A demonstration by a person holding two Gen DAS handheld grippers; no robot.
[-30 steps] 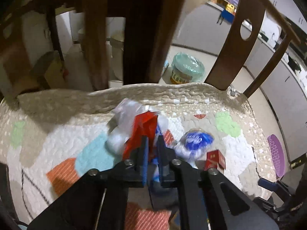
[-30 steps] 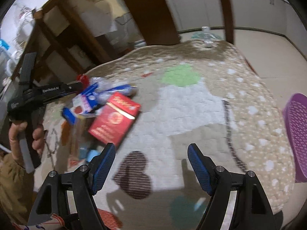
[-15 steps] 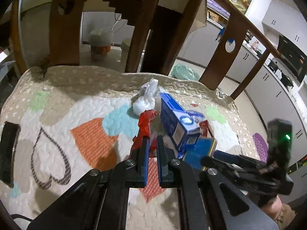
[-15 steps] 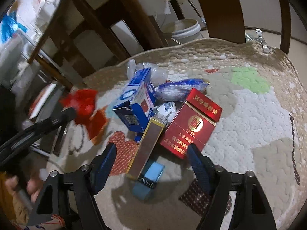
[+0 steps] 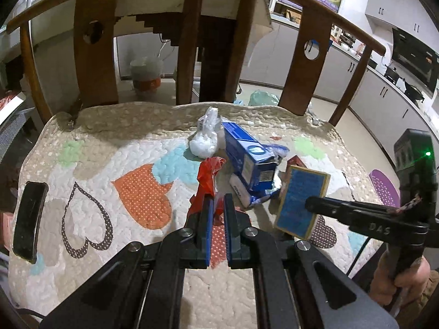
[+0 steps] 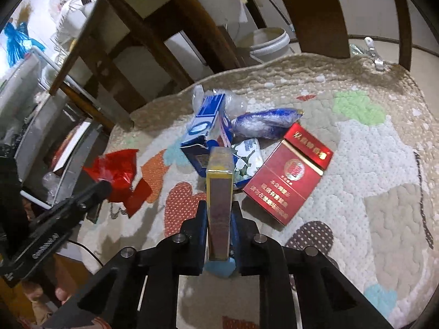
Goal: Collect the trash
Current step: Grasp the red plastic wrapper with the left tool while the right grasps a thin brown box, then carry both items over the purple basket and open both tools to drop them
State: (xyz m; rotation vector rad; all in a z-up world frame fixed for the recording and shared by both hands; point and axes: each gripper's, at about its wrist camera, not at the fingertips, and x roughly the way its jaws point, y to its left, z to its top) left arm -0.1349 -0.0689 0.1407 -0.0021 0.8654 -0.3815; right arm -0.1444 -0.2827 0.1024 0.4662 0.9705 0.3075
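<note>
Clearly pinched, the crumpled red plastic wrapper [image 5: 207,181] sits between the nearly closed fingers of the left gripper [image 5: 216,205], rising upward from them above the quilted heart-patterned cushion [image 5: 115,148]. Just to its right, the right gripper [image 6: 218,213] clamps a slim gold-edged blue box [image 6: 219,197] by its flat faces, long axis running forward along the fingers, one narrow edge up. Beyond lie the open blue carton [image 6: 208,126], a red cigarette pack [image 6: 288,175], a blue-white foil wrapper [image 6: 267,122] and a knotted clear plastic bag [image 5: 205,137], bunched together before the wooden chair back [image 5: 93,63].
</note>
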